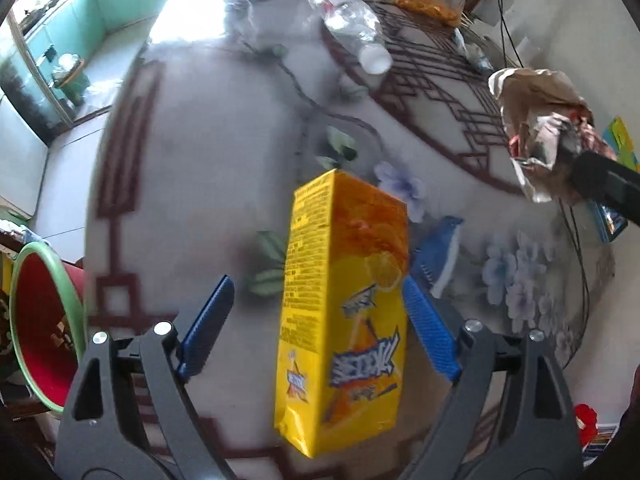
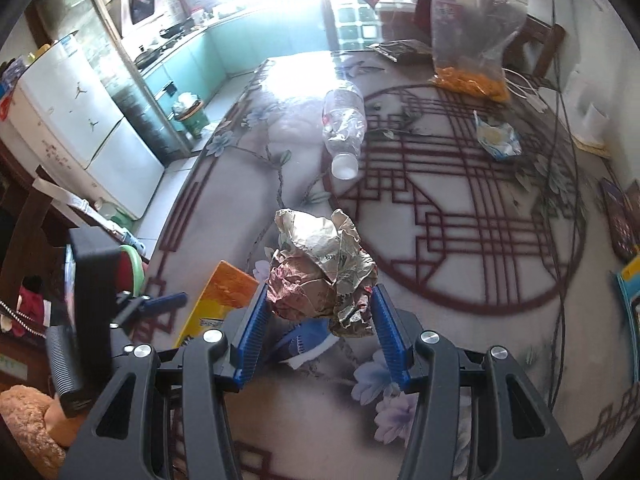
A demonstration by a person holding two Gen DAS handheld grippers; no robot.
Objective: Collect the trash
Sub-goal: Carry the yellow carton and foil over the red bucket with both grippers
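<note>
1. Tongs on the left (image 1: 316, 320) stand wide apart around the yellow juice carton (image 1: 342, 312). Its right blue pad seems to touch the carton's right face, while the left pad is clear of it. By my reading nothing is gripped, and the carton lies between them so that a squeeze could take it by its two narrow sides.
2. Right tongs (image 2: 318, 320) are closed on a crumpled paper wad (image 2: 324, 268), both blue pads pressed into its lower part. It is held up off the surface (image 2: 460, 320), probably so it can be carried away as trash.
3. The carton's long axis runs straight away from the left camera, in line with the fingers: its bottom end is nearest the lens and its top end points toward the far side of the surface. Whether it rests flat or is tipped up, I cannot tell.
4. A crushed clear bottle (image 2: 344, 128) lies on its side farther off, cap end pointing back toward the cameras, well apart from both tongs.
5. A red bin with a green rim (image 1: 44, 320) sits beside the surface on the left, likely where the trash goes.
</note>
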